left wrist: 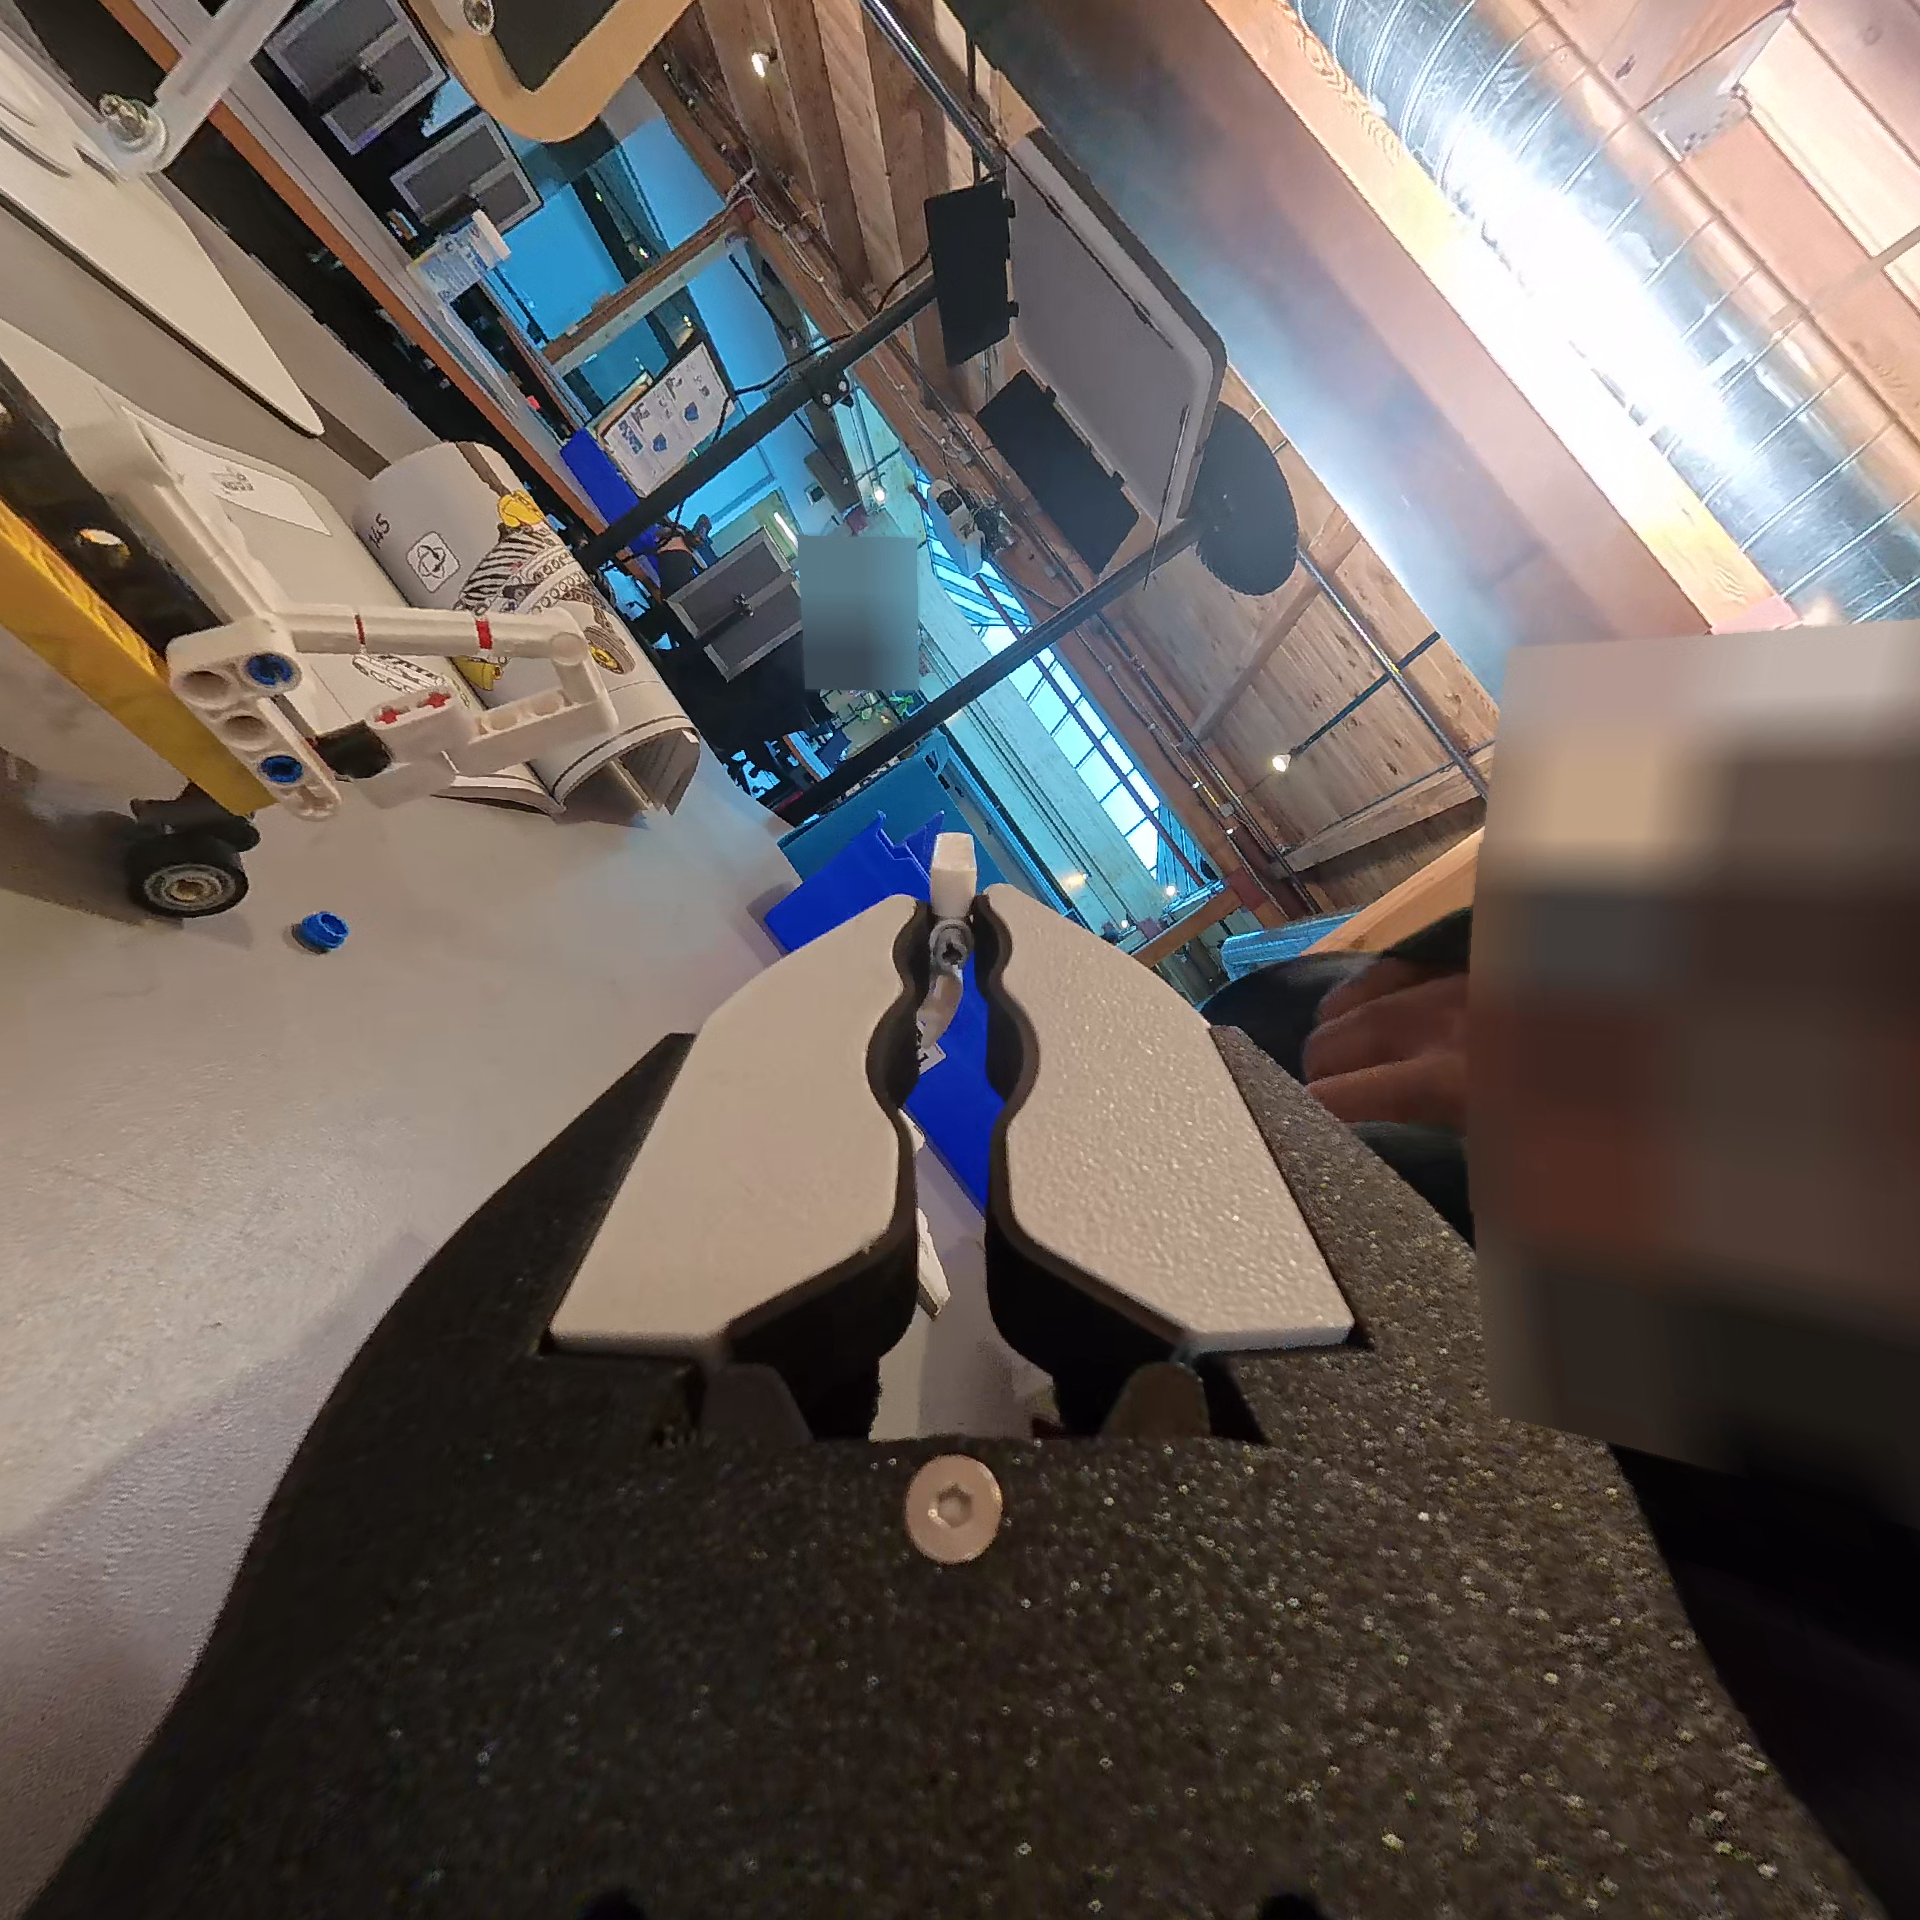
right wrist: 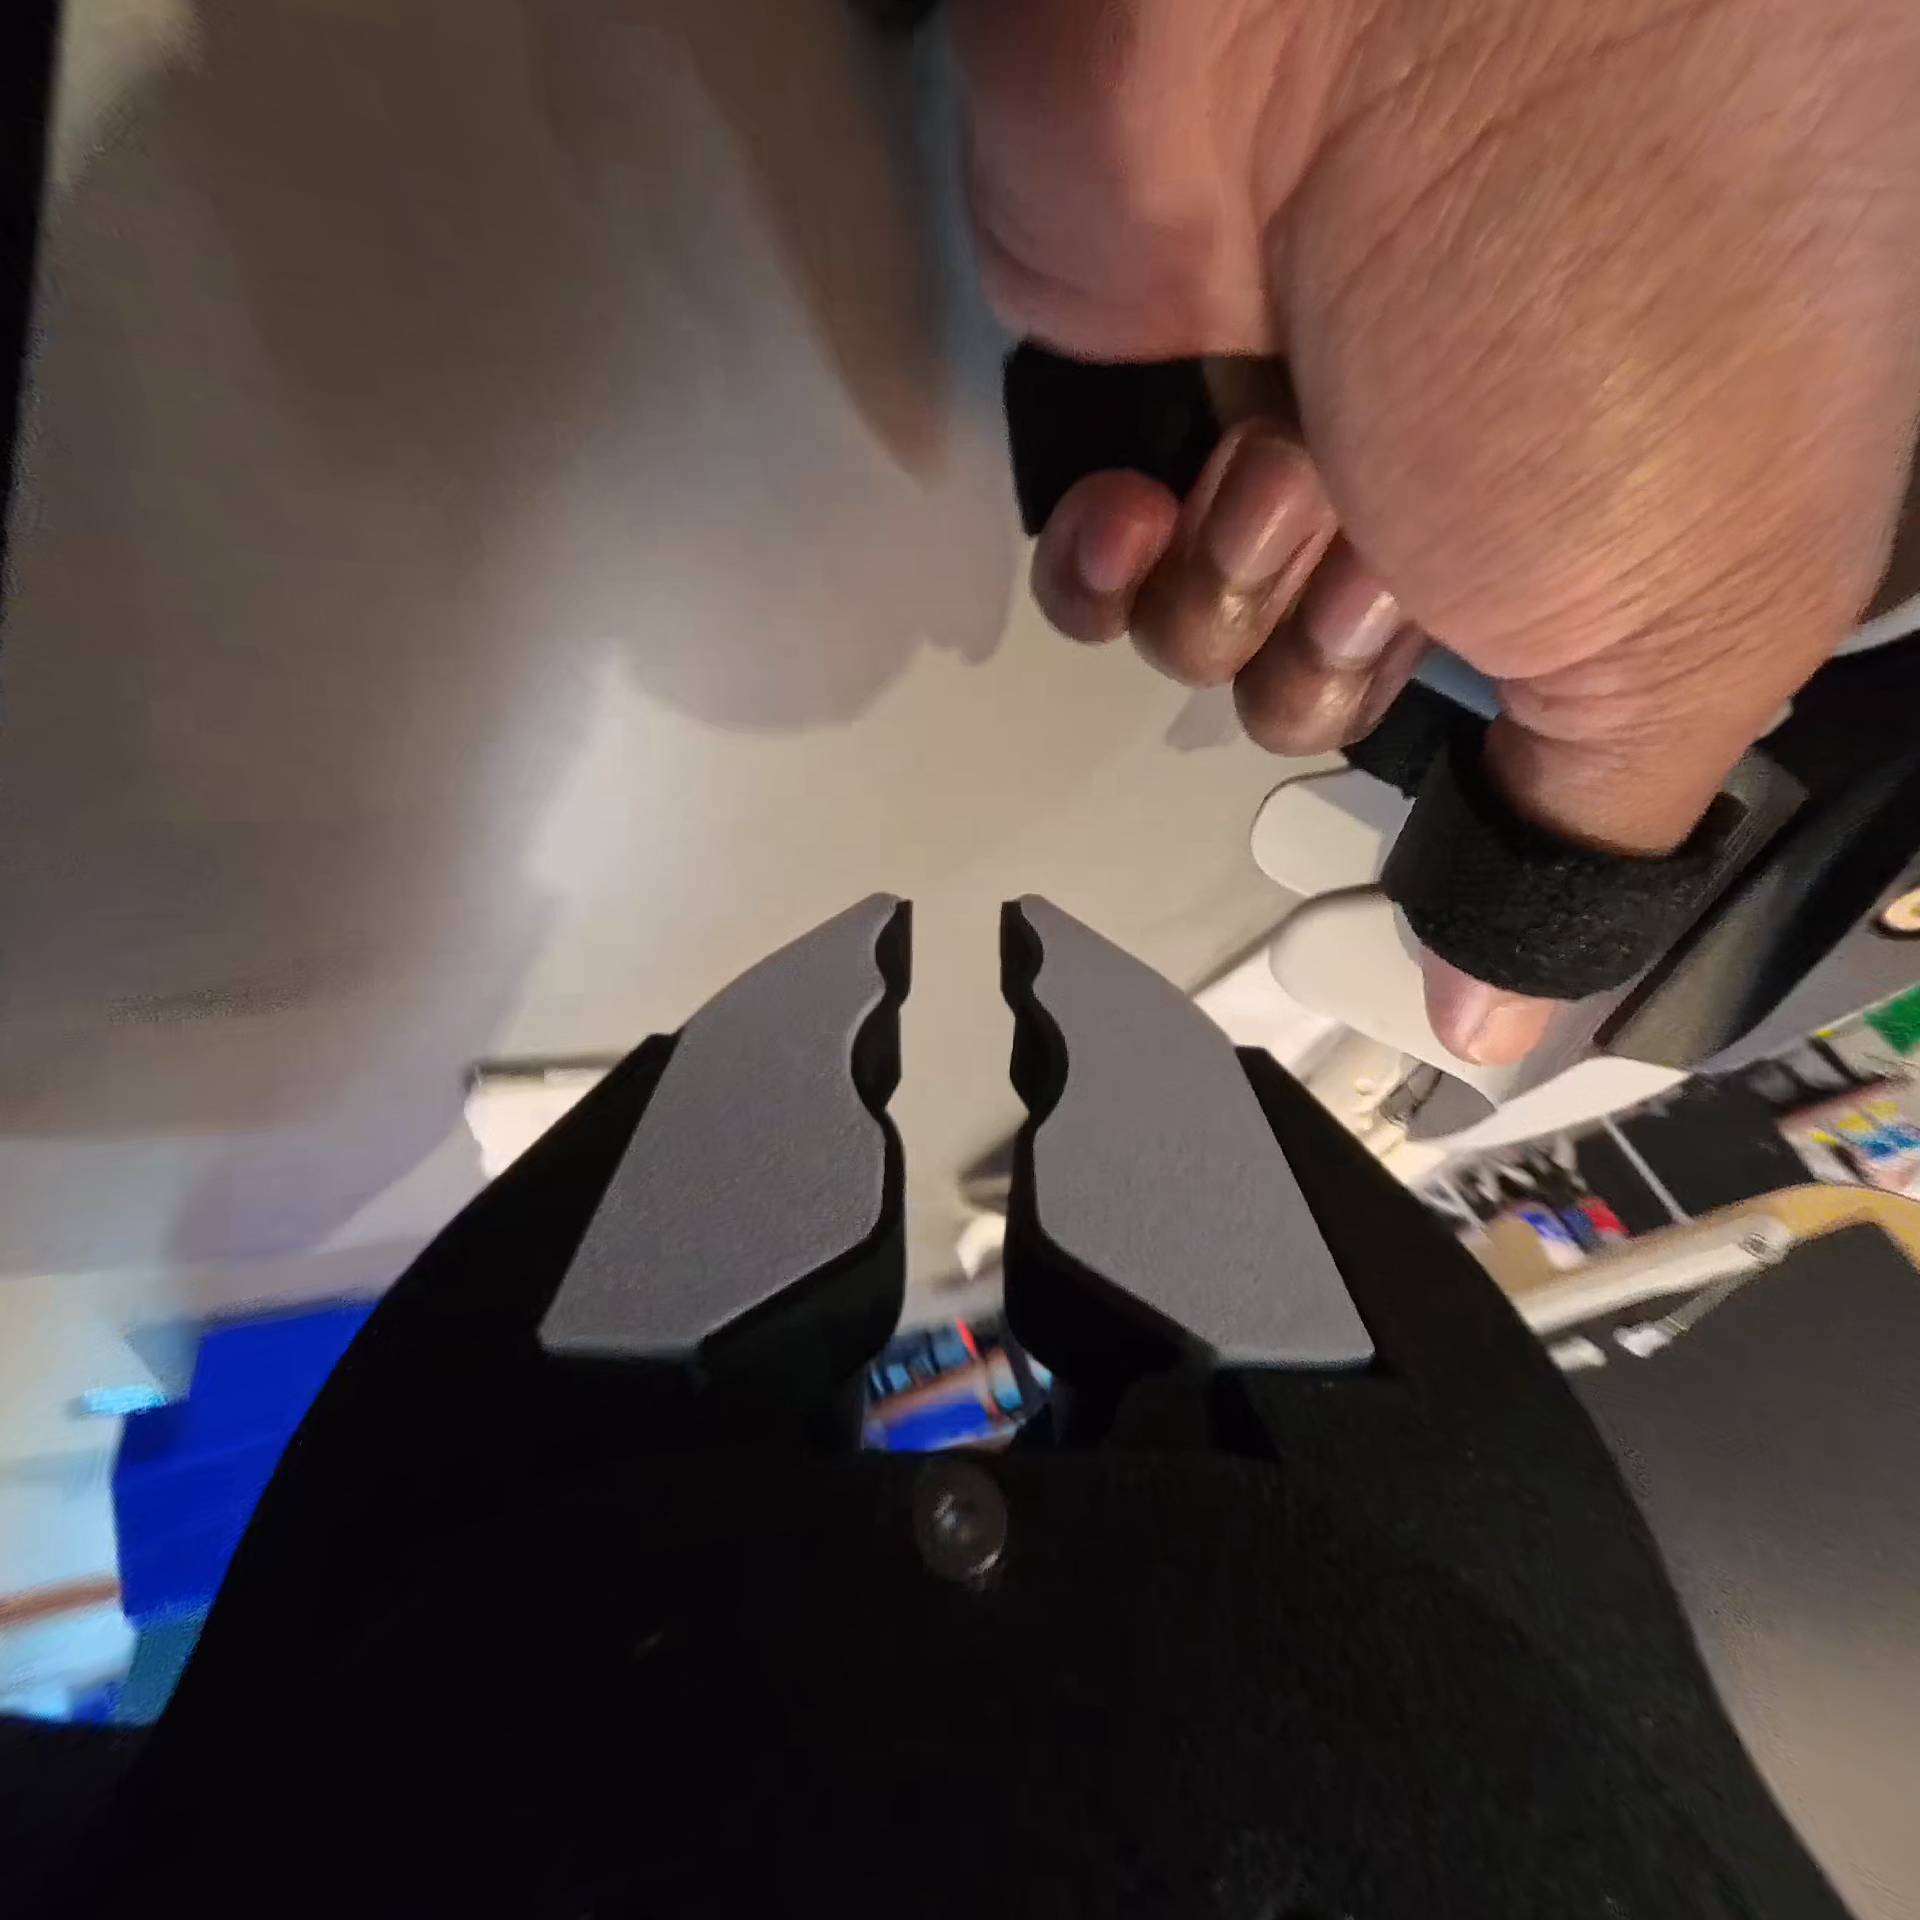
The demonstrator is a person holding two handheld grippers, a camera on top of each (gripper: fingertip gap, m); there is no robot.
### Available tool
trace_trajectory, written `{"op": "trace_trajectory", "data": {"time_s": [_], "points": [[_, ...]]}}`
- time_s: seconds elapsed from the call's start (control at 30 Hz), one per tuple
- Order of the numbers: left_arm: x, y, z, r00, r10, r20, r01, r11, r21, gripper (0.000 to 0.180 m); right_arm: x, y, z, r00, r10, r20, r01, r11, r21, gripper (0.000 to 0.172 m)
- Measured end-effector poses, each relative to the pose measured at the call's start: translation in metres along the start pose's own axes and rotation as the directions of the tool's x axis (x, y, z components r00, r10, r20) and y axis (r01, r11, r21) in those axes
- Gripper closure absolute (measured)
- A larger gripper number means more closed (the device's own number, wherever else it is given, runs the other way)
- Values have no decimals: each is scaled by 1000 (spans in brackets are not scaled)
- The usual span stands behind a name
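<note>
Left gripper [left wrist: 951, 914]: your jaws clamp a small white-and-grey toy part [left wrist: 952, 865], light, rigid, slippery; pinch it mid-shaft. Right gripper [right wrist: 956, 925]: jaws apart, empty, above the table [right wrist: 727, 727].

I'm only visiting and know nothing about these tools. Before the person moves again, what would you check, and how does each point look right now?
1. Left hand-held gripper has hold of something: ok, a small white piece sticks out between its tips.
2. Piece gripped firmly: cannot tell.
3. Right hand-held gripper free: ok, its fingers stand apart with nothing between them.
4. Toy vehicle on the table: ok, resting there, apart from both grippers.
5. Loose blue round piece: ok, lying alone on the table near the vehicle's wheel.
6. Right view sharp: not ok, its background is blurred.
</note>
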State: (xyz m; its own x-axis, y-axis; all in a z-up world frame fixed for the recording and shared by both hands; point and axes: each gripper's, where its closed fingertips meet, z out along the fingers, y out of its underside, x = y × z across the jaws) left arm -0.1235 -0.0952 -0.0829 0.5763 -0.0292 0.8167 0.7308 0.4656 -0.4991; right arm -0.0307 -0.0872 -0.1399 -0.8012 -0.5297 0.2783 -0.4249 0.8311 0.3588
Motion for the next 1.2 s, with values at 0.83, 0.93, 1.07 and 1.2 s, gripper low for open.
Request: {"op": "trace_trajectory", "data": {"time_s": [0.83,0.93,1.07,1.2], "points": [[-14,32,105,983,167,-81,-186,911,-367,172,39,134,35,236,630,740,-599,-505,621,139],[-21,36,106,987,128,-97,-155,916,-369,172,39,145,36,220,578,786,-580,-570,582,140],[-20,36,95,991,69,-118,-109,922,-370,173,40,141,36,239,529,814,-584,-592,556,141],[-21,39,91,990,73,-118,-115,908,-403,173,39,139,31,277,483,831,-575,-609,546,145]]}}
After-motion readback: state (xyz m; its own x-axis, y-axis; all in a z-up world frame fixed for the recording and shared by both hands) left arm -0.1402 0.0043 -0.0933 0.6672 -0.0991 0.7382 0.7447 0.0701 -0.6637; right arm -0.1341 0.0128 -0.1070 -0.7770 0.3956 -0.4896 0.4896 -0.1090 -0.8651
